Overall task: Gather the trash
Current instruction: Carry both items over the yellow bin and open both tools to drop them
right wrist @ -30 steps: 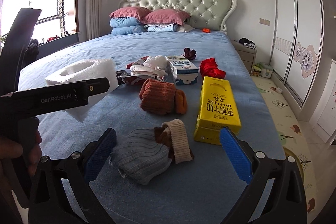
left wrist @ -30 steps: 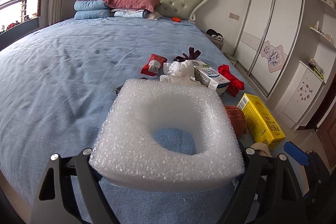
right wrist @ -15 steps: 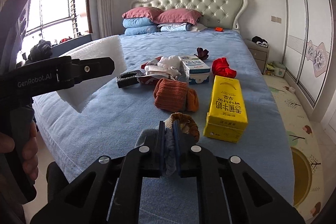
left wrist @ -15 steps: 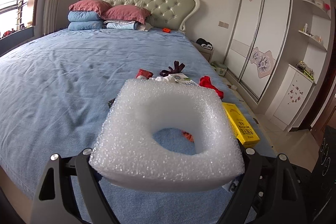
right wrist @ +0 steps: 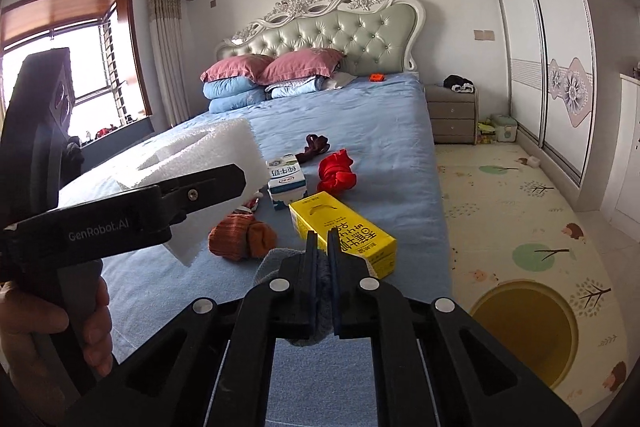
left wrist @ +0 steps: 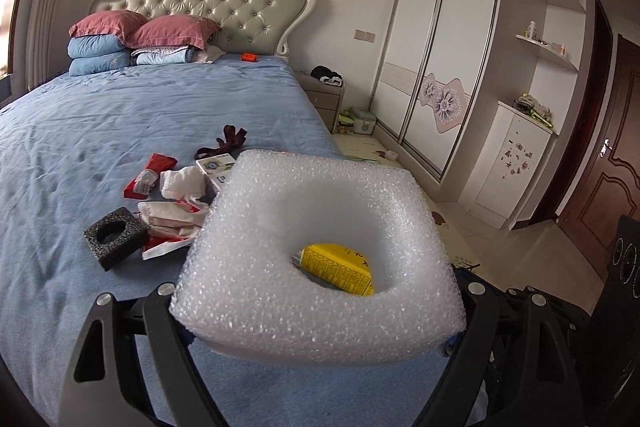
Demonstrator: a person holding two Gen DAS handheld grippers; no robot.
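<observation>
My left gripper (left wrist: 320, 311) is shut on a white foam block with a round hole (left wrist: 316, 251), held above the blue bed; the block also shows in the right wrist view (right wrist: 200, 163). My right gripper (right wrist: 322, 247) is shut on a grey knit sock (right wrist: 272, 263), lifted off the bed. On the bed lie a yellow carton (right wrist: 344, 235), a milk carton (right wrist: 286, 181), a black foam block (left wrist: 114, 237), red and white wrappers (left wrist: 168, 223), an orange sock (right wrist: 240, 237) and red cloth (right wrist: 338, 175).
The bed (left wrist: 100, 131) has pillows (left wrist: 136, 31) at the headboard. A nightstand (right wrist: 454, 115) and sliding wardrobe (left wrist: 436, 39) stand to the right. A play mat (right wrist: 520, 227) covers the floor beside the bed. A dark door (left wrist: 600, 163) is at far right.
My right gripper closed on the grey sock and lifted it. My left gripper swung right with the foam block, uncovering the black foam and wrappers.
</observation>
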